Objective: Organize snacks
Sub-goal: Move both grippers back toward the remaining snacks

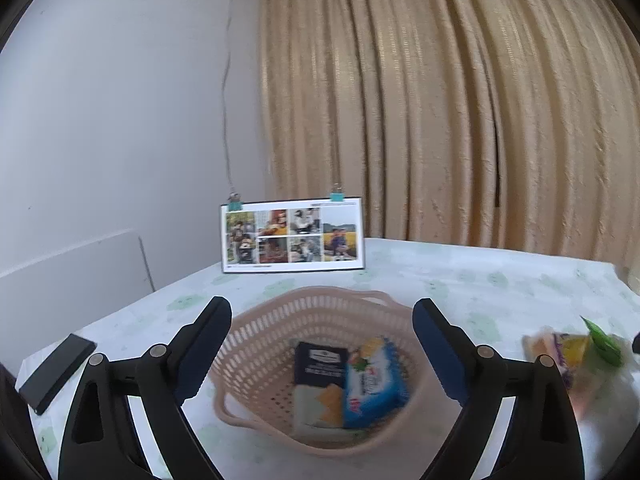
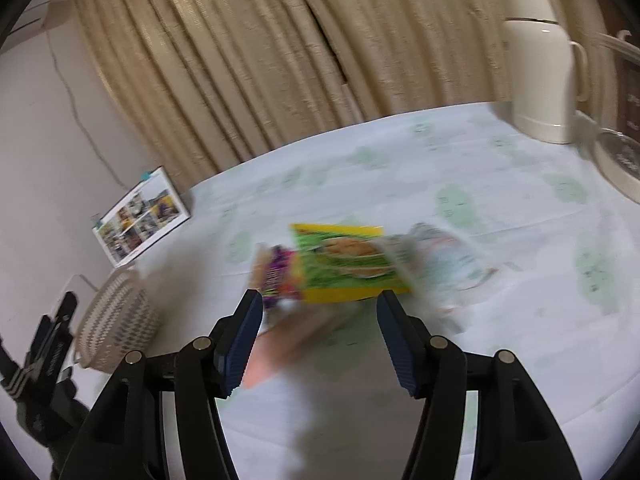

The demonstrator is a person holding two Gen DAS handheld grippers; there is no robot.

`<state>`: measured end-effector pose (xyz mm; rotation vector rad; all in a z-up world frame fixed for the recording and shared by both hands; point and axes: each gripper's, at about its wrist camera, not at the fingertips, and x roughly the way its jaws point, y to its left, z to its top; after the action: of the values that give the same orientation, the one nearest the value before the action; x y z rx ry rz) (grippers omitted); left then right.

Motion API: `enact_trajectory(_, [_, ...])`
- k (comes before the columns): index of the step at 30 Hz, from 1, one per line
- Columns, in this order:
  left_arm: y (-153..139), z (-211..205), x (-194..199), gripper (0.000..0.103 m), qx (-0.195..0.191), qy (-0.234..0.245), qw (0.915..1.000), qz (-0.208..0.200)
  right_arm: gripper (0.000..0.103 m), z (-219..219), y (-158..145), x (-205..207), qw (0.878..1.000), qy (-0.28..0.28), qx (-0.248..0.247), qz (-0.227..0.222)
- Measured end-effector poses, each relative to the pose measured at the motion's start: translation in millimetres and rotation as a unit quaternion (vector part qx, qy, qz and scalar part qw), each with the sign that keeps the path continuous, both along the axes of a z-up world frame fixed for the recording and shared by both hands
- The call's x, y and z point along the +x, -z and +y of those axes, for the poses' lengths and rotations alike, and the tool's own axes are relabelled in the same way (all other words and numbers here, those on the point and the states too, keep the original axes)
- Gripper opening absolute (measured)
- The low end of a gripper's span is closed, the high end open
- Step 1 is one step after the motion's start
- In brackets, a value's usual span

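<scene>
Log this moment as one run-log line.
left tool: open over basket | right tool: open near green packet | in basket: blue packet

Snack packets (image 2: 344, 264) motion-blurred, print unreadable; thermos (image 2: 540, 64) partly cropped.

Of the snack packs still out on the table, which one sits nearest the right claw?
The green-and-yellow pack, just ahead of the open right claw; the purple pack lies off its left finger, the pale wrapper farther right.

Left tool (image 1: 322, 312), right tool (image 2: 320, 300), black linkages, silver rivets, ribbed blue pads (image 2: 240, 340)
</scene>
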<state>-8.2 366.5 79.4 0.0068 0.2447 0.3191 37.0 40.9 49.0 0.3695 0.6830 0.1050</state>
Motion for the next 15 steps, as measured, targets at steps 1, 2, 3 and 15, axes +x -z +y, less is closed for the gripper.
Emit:
enact_trajectory(1, [0,-4,0,0.093,0.003,0.007,1.0000,0.003,0.058,-5,1,1,1.000,0.005,-0.005,0.002])
enact_trajectory(2, [-1,-9,0,0.093,0.006,0.017,0.9998,0.006,0.059,-11,2,2,1.000,0.011,-0.011,0.004])
enact_trajectory(3, [-1,-13,1,0.093,0.007,0.024,0.9996,0.009,0.060,-16,3,4,1.000,0.015,-0.016,0.006])
enact_trajectory(15, [5,-71,13,0.093,0.034,0.125,0.9888,0.074,0.070,-57,26,46,0.995,0.024,-0.084,0.057])
